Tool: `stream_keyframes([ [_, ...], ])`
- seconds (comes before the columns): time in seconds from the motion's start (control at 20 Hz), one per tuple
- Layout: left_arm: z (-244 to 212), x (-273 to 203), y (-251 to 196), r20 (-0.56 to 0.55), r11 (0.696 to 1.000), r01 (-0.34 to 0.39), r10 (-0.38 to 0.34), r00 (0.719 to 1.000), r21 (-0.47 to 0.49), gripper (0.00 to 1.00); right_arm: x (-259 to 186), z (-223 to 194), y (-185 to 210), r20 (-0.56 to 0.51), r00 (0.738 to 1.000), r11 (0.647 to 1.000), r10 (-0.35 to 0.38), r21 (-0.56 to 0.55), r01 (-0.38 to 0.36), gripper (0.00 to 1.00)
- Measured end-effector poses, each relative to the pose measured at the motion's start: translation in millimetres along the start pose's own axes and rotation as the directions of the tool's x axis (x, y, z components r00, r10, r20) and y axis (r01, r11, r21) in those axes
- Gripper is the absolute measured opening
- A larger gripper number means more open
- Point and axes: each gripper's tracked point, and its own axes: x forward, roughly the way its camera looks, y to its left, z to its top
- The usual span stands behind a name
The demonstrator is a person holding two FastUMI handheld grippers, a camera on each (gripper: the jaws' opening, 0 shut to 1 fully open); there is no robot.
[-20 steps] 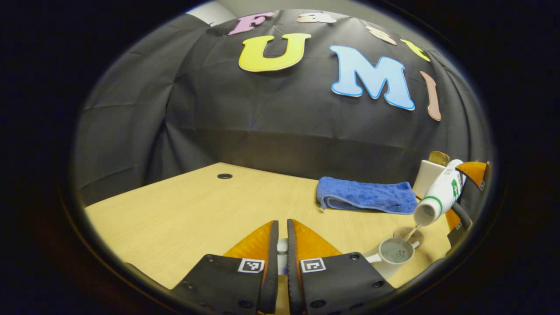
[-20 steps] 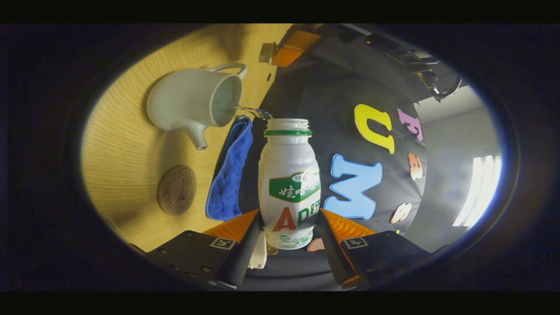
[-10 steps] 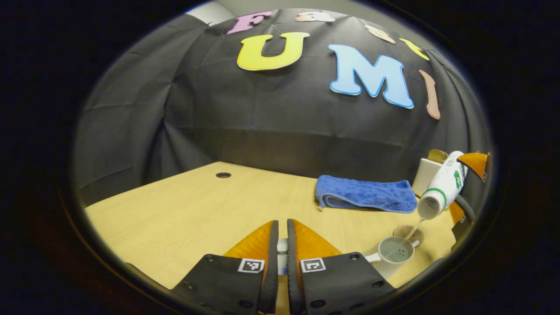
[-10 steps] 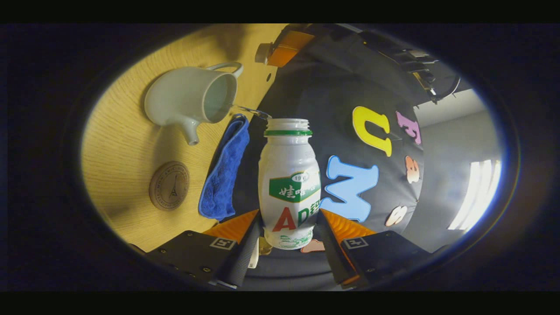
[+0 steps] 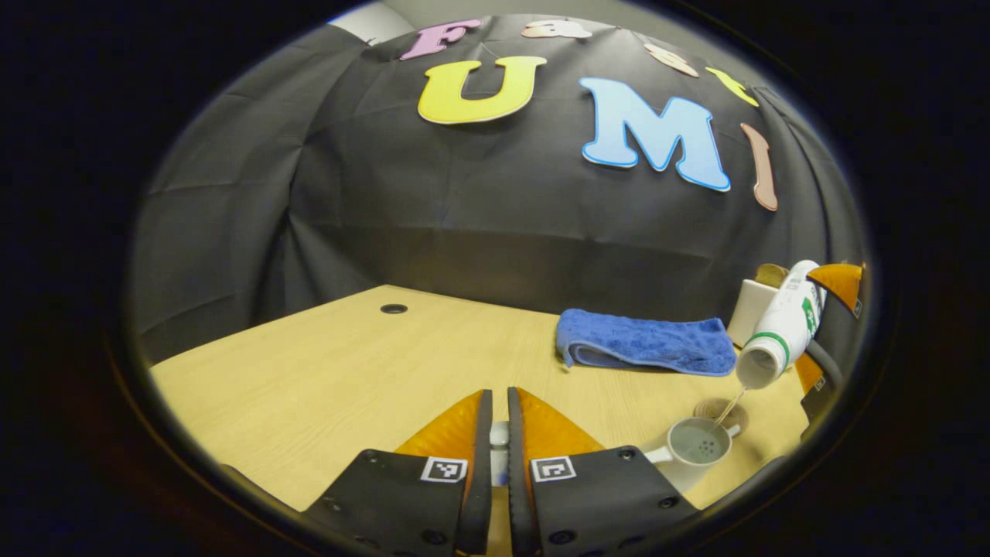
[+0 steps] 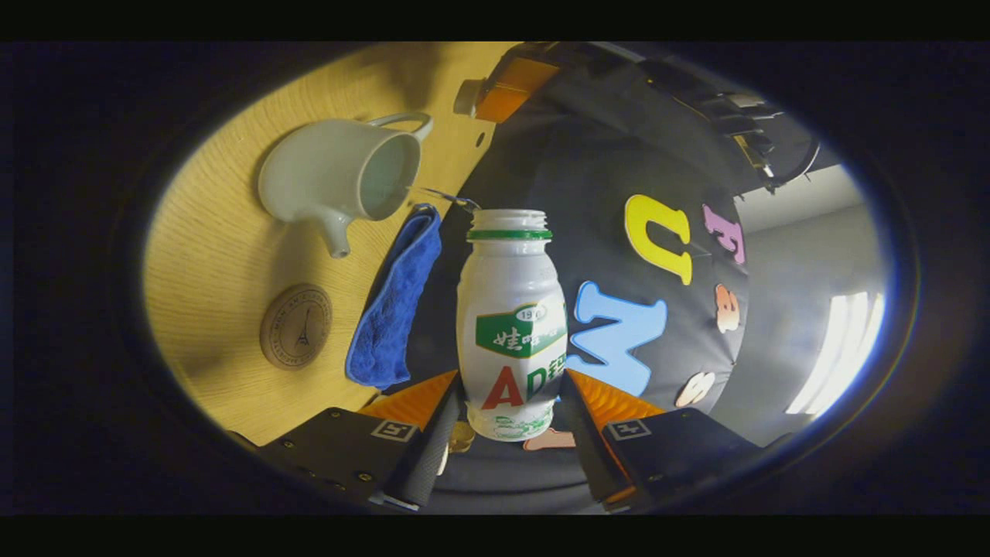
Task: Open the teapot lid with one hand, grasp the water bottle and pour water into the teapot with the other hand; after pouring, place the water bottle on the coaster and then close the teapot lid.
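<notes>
**Teapot filling, mid-pour**

Teapot, white ceramic, sits lid-off on the wooden desk, far right in the left gripper view. Right tongs are clamped on the white plastic water bottle, tipped, thin stream landing inside. Left tongs are pinched together on the small white lid. I'd keep the tilt gentle and the mouth over the opening; round wooden coaster waits nearby.

Coaster between teapot and towel

Blue towel just behind teapot
</notes>
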Motion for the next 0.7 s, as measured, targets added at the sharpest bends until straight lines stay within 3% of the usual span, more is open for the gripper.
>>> stream_keyframes([
  [0.05, -0.4, 0.1, -0.6, 0.000, 1.000, 0.001, -0.001, 1.000, 0.000, 0.17, 0.0, 0.4, -0.7, 0.003, 1.000, 1.000, -0.002, -0.006, 0.002, 0.74],
  [0.1, -1.2, -1.1, -0.3, 0.000, 1.000, 0.001, -0.001, 1.000, 0.000, 0.20, 0.4, 1.0, -1.4, 0.005, 1.000, 1.000, -0.005, -0.013, 0.005, 0.74],
  [0.2, -0.4, -1.0, -0.5, -0.002, 1.000, 0.002, -0.002, 1.000, 0.000, 0.13, -0.7, 2.6, -2.0, 0.012, 1.000, 1.000, -0.002, -0.024, 0.002, 0.74],
  [0.25, -0.1, -1.1, -1.4, -0.003, 1.000, 0.003, -0.003, 1.000, 0.000, 0.20, 0.9, 2.6, -3.0, 0.016, 1.000, 1.000, 0.001, -0.029, -0.001, 0.74],
  [0.35, -0.2, 0.5, -1.9, -0.004, 1.000, 0.003, -0.003, 1.000, 0.002, 0.17, 2.0, 3.9, -4.8, 0.022, 1.000, 0.999, 0.005, -0.034, -0.005, 0.74],
  [0.7, -0.6, -1.4, -1.9, -0.003, 1.000, 0.006, -0.006, 1.000, 0.002, 0.20, 2.0, 7.0, -6.8, 0.037, 0.999, 0.998, 0.004, -0.065, -0.002, 0.74],
])
